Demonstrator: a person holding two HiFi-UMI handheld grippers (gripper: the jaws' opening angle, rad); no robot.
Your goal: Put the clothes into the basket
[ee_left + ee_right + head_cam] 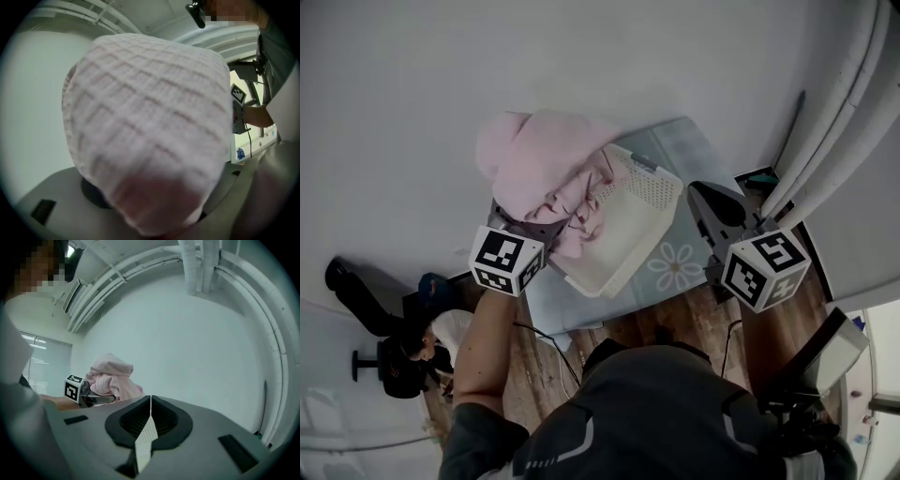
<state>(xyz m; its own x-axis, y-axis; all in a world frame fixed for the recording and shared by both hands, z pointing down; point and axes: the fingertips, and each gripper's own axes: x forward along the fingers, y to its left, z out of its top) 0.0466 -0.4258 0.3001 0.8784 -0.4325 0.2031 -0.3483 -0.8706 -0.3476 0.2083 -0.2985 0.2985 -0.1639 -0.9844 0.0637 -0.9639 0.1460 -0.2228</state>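
Left tool: we see the left tool (551, 225) clenched on the pink clothes (546, 159). In its own view, waffle-knit pink cloth fills almost everything and covers both jaws.
Pink clothes: one soft bundle, bunched over the front of the left tool and held up in the air, with a fold hanging at its near side. In the head view it lies across the far left corner of the basket (630, 230); we cannot tell whether it touches it.
Basket: white and rectangular, with rows of small holes in its walls. Its right half shows bare inside. It stands on the mat (698, 155).
Mat: pale blue, with a white flower print (675, 265) just near-right of the basket. It lies on the wooden floor (675, 323).
Right tool: the right tool (697, 191) is to the right of the basket and well apart from the clothes. It is clenched on nothing; in its own view the jaws meet in a thin line, with only a white dotted strip (146, 434) showing at the seam.
Markings: the only print we can make out is the black-and-white square code on the left marker cube (506, 260) and the right marker cube (764, 269). A small blue sticker (240, 153) on white furniture, at the right of the left gripper view, is too small to read.
Arm: a bare forearm (483, 347) runs from the near side up to the left marker cube.
Surroundings: white pipes (853, 112) run along the far right.
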